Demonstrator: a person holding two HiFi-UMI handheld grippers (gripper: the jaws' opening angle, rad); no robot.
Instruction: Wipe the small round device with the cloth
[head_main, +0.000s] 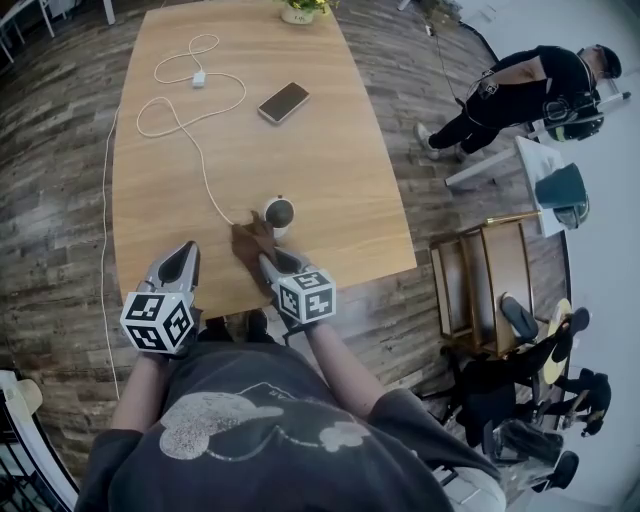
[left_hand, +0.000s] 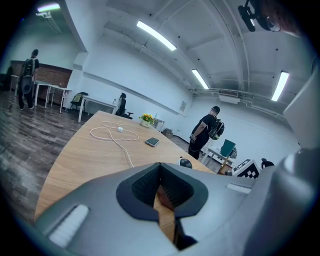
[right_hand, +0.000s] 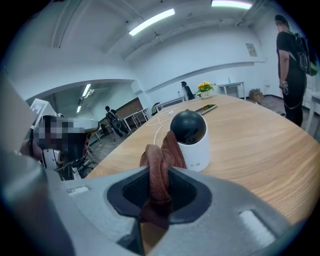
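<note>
- My right gripper (right_hand: 159, 192) is clamped on the cloth (right_hand: 157, 165). The brown fabric is bunched into a thick fold between both jaws and fills the gap between them.
- The small round device (right_hand: 190, 137) stands upright on the table (head_main: 330, 150), directly ahead of my right gripper. It has a white body with a dark, rounded top.
- From the head view, the cloth (head_main: 252, 238) lies on the side of the device (head_main: 279, 213) nearest me, a little to its left. Its far end is pressed up against the device's lower white body, or sits just short of it.
- My right gripper (head_main: 265, 258) points at the device from the near side, with the cloth between the two.
- My left gripper (head_main: 183, 255) is to the left of the device and nearer to me, apart from both it and the cloth.
- The left gripper (left_hand: 162, 187) has its jaws drawn together with nothing held. Only a sliver of wooden tabletop shows through them.
- A white cable (head_main: 180, 120) runs away from the device's left side in loops to a small charger block (head_main: 199, 78) farther off.
- A phone (head_main: 284, 101) lies flat well beyond the device.
- A person (head_main: 520, 90) in dark clothes stands on the floor, far off to the device's right.
</note>
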